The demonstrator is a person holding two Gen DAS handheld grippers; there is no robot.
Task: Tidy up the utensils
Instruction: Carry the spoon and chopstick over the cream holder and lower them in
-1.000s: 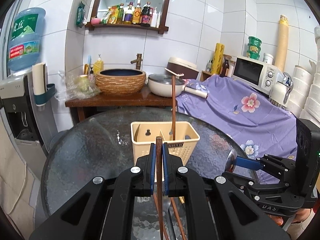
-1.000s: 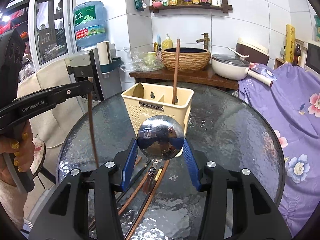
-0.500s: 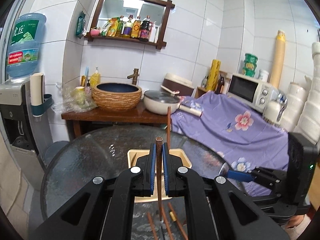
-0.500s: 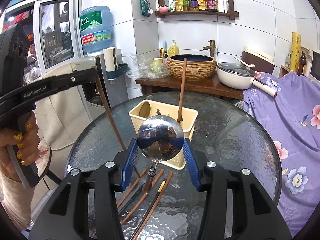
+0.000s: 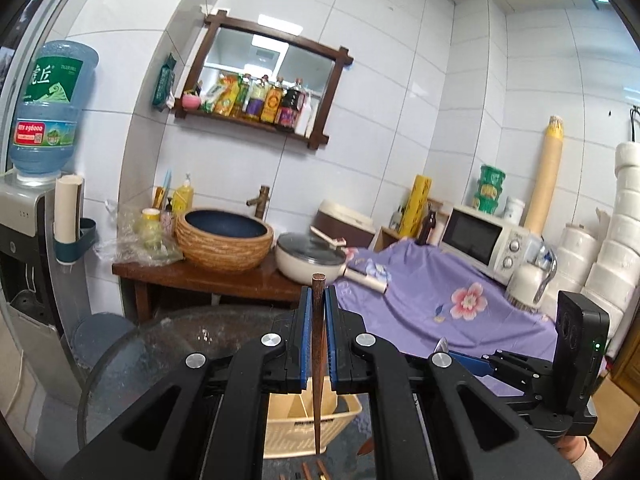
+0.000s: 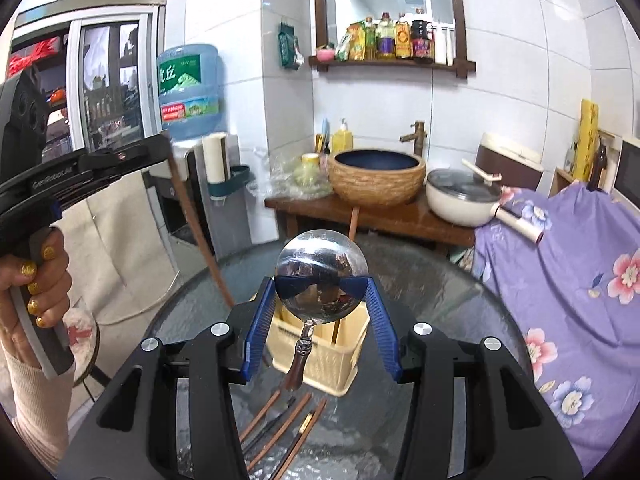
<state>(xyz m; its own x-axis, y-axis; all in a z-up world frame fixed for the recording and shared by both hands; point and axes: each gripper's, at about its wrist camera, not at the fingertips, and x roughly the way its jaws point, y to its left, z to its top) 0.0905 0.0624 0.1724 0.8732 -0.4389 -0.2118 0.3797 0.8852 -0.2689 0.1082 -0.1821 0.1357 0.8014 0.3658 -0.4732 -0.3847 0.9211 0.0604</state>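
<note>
My left gripper (image 5: 318, 300) is shut on a brown chopstick (image 5: 318, 364), held upright with its tip hanging over the cream utensil basket (image 5: 304, 432). In the right wrist view the same chopstick (image 6: 200, 236) slants down from the left gripper (image 6: 164, 148) toward the basket (image 6: 320, 356). My right gripper (image 6: 322, 292) is shut on the bowl of a steel spoon (image 6: 322, 276) with a brown handle, held above the basket. Another chopstick (image 6: 353, 222) stands in the basket. Several chopsticks (image 6: 280, 424) lie on the glass table in front of the basket.
The round glass table (image 6: 460, 320) carries the basket. Behind it stands a wooden bench (image 6: 392, 216) with a woven basin and a white pan. A purple flowered cloth (image 6: 560, 264) covers the counter at right. A water dispenser (image 5: 28, 248) stands at left.
My left gripper has risen and tilted up with the chopstick, so the basket now sits low in its view. The right gripper with the spoon has also lifted above the basket.
</note>
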